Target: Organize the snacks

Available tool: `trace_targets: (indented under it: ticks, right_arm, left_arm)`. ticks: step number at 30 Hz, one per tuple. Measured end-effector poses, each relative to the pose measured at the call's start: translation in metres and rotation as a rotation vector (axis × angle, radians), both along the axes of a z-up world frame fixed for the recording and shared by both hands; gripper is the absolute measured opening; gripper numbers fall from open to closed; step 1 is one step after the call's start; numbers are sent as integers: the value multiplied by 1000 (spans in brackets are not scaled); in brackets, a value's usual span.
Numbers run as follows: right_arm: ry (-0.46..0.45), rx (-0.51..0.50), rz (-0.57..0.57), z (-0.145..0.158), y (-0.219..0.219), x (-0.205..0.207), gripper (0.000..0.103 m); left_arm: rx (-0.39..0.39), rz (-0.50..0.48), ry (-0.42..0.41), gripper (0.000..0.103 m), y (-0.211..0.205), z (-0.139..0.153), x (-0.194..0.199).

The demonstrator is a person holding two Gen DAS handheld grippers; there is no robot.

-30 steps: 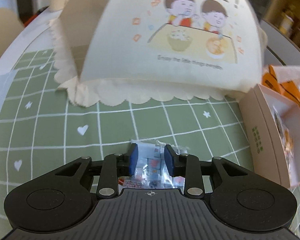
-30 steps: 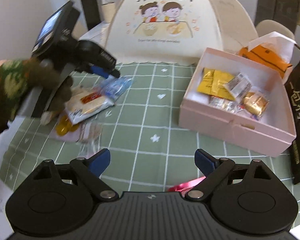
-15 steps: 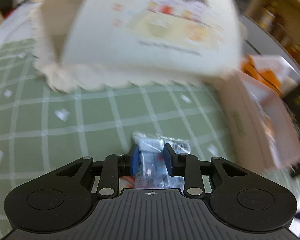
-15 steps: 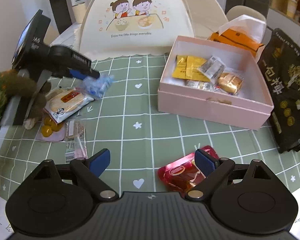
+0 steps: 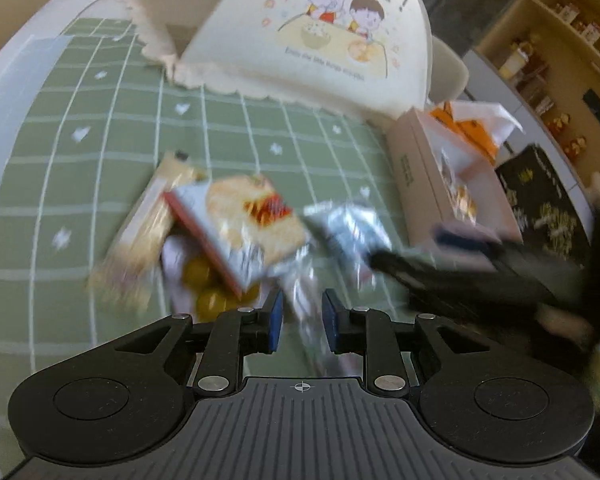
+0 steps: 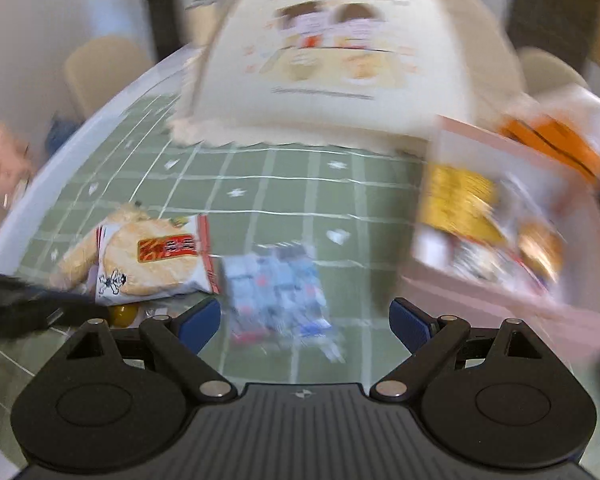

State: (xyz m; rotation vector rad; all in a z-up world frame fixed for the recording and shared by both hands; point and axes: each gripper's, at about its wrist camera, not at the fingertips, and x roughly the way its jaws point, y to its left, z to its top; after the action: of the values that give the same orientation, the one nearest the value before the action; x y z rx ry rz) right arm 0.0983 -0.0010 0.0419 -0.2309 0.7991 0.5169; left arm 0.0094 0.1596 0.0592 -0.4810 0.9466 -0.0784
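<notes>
Left hand-held gripper point(image 5: 299, 317): jaws closing, a blurred clear wrapper between them, contact unclear. Right hand-held gripper point(image 6: 305, 321): released, wide above the clear blue-printed snack packet point(image 6: 278, 292) on the green checked desk point(image 6: 284, 196); pink open cardboard box point(image 6: 496, 216) at three o'clock.

I work in a home dining room: a table with a green checked cloth point(image 5: 80, 184), a cartoon-printed food cover point(image 5: 308, 40), wooden pantry shelves point(image 5: 548, 44) behind.

left gripper point(image 5: 299, 316) closing over a blurred clear wrapper point(image 5: 306, 300) — rice-cracker packet point(image 5: 240, 228) just beyond.
</notes>
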Motion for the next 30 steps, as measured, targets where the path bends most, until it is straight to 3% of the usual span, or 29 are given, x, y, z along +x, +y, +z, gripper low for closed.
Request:
trace_targets:
  ticks: [3, 6, 7, 11, 16, 21, 26, 30]
  right_arm:
    - [-30, -73, 51, -15, 23, 10, 92]
    - [1, -60, 63, -21, 23, 15, 92]
    - [31, -40, 56, -23, 18, 17, 92]
    - [121, 66, 10, -24, -13, 11, 70]
    - [164, 56, -1, -27, -52, -33, 70]
    - [87, -38, 6, -31, -71, -74, 70]
    - [114, -11, -33, -34, -87, -81, 80]
    - [128, 3, -64, -36, -93, -80, 86]
  left_arm:
    - [-3, 14, 27, 25, -6, -5, -14]
    - [14, 40, 51, 25, -14, -15, -23]
    - [17, 52, 57, 25, -15, -18, -23]
    - [35, 95, 53, 26, -19, -23, -11]
    - [104, 132, 27, 26, -28, -24, 24]
    - [193, 25, 50, 40, -58, -28, 51]
    - [322, -158, 41, 49, -92, -26, 55]
    - [374, -199, 48, 50, -104, -26, 50]
